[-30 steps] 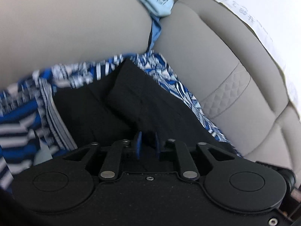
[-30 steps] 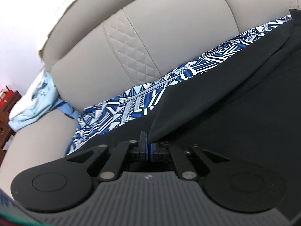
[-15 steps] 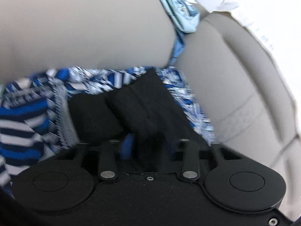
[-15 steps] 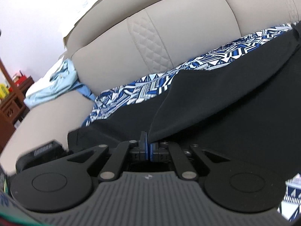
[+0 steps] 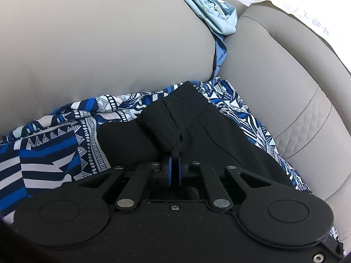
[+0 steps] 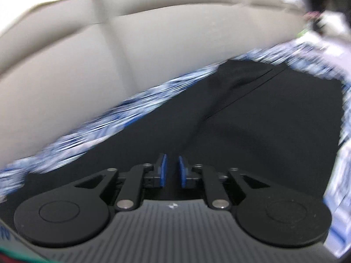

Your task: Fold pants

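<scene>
Black pants lie on a blue and white patterned cloth spread over a beige sofa seat. My left gripper is shut on a bunched fold of the pants by the ribbed waistband. In the right wrist view the pants lie spread flat, with a fold line running away from me. My right gripper is open a little, just above the black fabric, and holds nothing. That view is motion-blurred.
The beige sofa backrest and armrest rise behind the pants. A light blue garment is tucked in the gap between them. The patterned cloth borders the pants in the right wrist view.
My right gripper has let go of the pants edge and opened, and swung right. My left gripper closed on the waistband fold.
</scene>
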`<state>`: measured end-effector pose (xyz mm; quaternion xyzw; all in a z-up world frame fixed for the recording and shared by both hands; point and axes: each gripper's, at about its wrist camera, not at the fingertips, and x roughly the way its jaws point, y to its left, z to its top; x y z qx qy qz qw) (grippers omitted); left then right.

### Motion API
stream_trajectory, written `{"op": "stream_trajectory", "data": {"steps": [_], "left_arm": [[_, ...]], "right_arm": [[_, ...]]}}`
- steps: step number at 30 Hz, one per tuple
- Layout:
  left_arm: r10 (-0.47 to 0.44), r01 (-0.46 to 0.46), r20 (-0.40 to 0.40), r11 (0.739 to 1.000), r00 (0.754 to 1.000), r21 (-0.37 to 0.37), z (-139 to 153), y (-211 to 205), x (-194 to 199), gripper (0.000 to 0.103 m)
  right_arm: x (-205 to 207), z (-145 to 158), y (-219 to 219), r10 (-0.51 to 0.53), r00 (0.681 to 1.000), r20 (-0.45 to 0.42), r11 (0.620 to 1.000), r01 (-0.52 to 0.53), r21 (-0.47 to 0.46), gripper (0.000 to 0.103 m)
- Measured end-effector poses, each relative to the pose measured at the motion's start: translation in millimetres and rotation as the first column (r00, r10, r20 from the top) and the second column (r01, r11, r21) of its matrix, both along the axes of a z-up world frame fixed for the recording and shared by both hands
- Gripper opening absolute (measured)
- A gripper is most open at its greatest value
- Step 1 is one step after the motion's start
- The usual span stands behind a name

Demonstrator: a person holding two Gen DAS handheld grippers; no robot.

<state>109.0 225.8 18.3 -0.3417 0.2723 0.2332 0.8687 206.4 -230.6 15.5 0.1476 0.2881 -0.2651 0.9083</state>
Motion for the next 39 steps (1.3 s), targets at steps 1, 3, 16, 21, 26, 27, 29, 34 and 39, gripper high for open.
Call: {"op": "stream_trajectory", "data": {"steps": [1, 3, 16, 21, 26, 27, 29, 34, 39], "left_arm": [[-0.001, 0.001, -0.001, 1.000, 1.000, 0.002, 0, 0, -2, 0.007], [-0.001, 0.001, -0.003, 1.000, 1.000, 0.013, -1, -1, -1, 0.008], [0.023, -0.021, -0.025, 0.994, 0.999, 0.106, -1, -11, 4, 0.009], [0.030, -0.028, -0.023, 0.995, 0.999, 0.094, -1, -11, 3, 0.009], [0.052, -0.049, -0.027, 0.995, 0.998, 0.088, 1, -11, 4, 0.006], [0.051, -0.049, -0.028, 0.995, 0.998, 0.089, 2, -10, 4, 0.006], [0.049, -0.046, -0.027, 0.995, 0.998, 0.084, 3, -10, 3, 0.006], [0.042, -0.040, -0.018, 0.995, 0.999, 0.087, 8, -7, -4, 0.006], [0.013, -0.001, -0.061, 0.981, 0.998, 0.192, 19, -12, -8, 0.006]], "right_arm": [[8, -1, -20, -0.018, 1.000, -0.008, 1.000, 0.018, 0.000, 0.043], [23, 1, -45, -0.022, 1.000, -0.014, 0.999, 0.021, -0.043, 0.049], [154, 10, -141, 0.019, 0.989, -0.144, 0.978, -0.048, -0.201, 0.079], [197, -12, -169, 0.068, 0.960, -0.271, 0.978, -0.118, -0.173, 0.054], [177, 19, -189, 0.037, 0.983, -0.180, 0.982, -0.069, -0.176, 0.005], [165, 28, -193, 0.031, 0.989, -0.144, 0.981, -0.058, -0.188, 0.005], [134, 44, -205, 0.019, 0.998, -0.066, 0.983, -0.031, -0.182, 0.005], [35, 50, -244, -0.018, 1.000, 0.014, 0.995, 0.019, -0.098, 0.005], [-47, 23, -258, -0.045, 0.998, -0.046, 0.994, 0.041, -0.099, 0.005]]}}
